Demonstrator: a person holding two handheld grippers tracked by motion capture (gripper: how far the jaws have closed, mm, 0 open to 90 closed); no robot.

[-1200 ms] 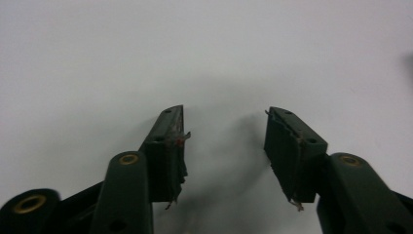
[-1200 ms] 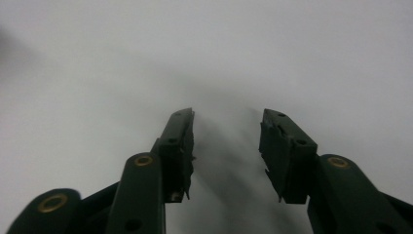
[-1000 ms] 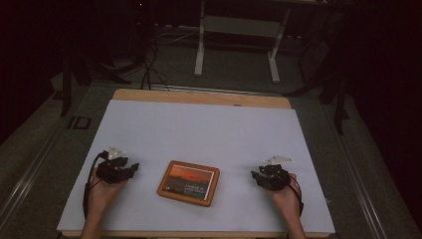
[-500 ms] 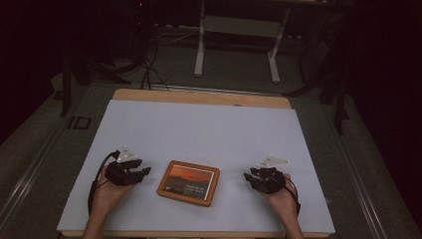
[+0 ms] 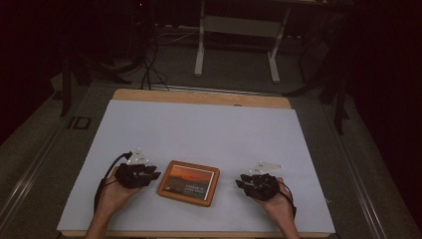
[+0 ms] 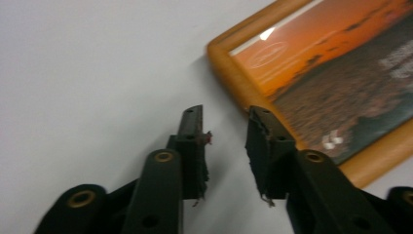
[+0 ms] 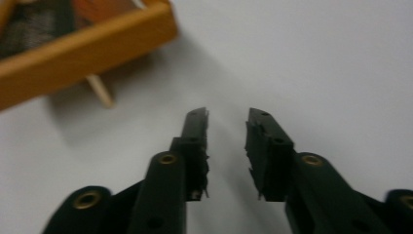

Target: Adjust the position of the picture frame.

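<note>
A rectangular picture frame of honey-coloured wood w/ rounded corners [image 5: 189, 182] is laid flat near the front edge of the pale, matt white table sheet [image 5: 209, 129], between the two grippers and slightly turned. A glossy print is held in it: orange sky over dark ground, w/ small white lettering too small to be read. A bright glare spot is seen on the glazing in the left gripper view [image 6: 341, 78].

The black left gripper [image 5: 145, 175] is seen just beside the frame's left edge; its jaws have just been closing, yet a gap is left between them and nothing is gripped. Worn, frayed black pads [image 6: 195, 151] are shown; the frame's corner lies just ahead of the right-hand jaw, whether touched or not can't be told. Part of the frame is cut off by the picture edge there.

The black right gripper [image 5: 244, 182] is kept apart from the frame's right edge; its jaws have also just been closing, a gap remains, w/ bare sheet between them. In the right gripper view the frame's corner [image 7: 92, 44] is blurred and seems raised, w/ a thin pale wooden peg [image 7: 100, 91] under it. The surroundings beyond the table are dark and hard to make out.
</note>
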